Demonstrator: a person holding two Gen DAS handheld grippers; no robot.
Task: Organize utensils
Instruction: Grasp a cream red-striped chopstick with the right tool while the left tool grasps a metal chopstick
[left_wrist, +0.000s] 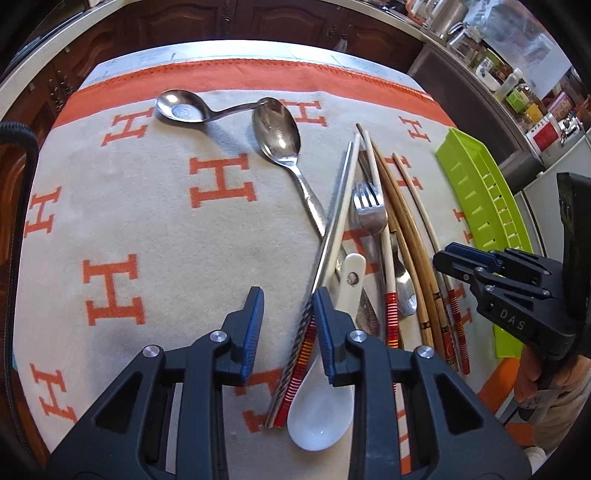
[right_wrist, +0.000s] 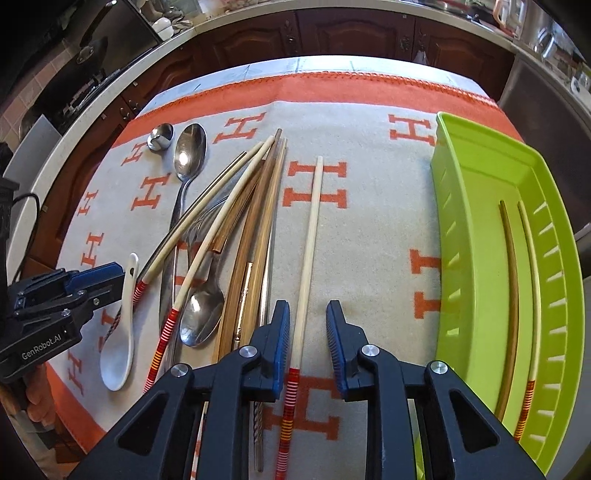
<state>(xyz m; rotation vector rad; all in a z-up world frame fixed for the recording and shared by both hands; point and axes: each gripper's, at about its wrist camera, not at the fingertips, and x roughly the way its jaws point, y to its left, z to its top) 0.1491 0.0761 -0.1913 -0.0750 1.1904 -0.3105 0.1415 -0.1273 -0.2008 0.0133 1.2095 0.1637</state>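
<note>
Utensils lie in a heap on an orange-and-beige cloth (left_wrist: 147, 206). My left gripper (left_wrist: 288, 299) hangs open just over the heap. A twisted metal chopstick (left_wrist: 332, 229) and a red-banded one run between its fingers, close to the right pad, and a white ceramic spoon (left_wrist: 321, 417) lies just to their right. My right gripper (right_wrist: 308, 308) is open over a single cream chopstick (right_wrist: 312, 229) with a red-striped end, which lies beside the left pad with a gap to the right pad. A lime-green tray (right_wrist: 480, 177) at the right holds two chopsticks (right_wrist: 511, 295).
A large metal spoon (left_wrist: 277, 129), a small round spoon (left_wrist: 181, 109), a fork (left_wrist: 369, 210) and bamboo chopsticks (right_wrist: 258, 229) lie in the pile. Dark wood cabinets stand beyond the table's far edge, and a cluttered counter (left_wrist: 517, 81) runs along the right. A hand (left_wrist: 532, 373) holds the right gripper.
</note>
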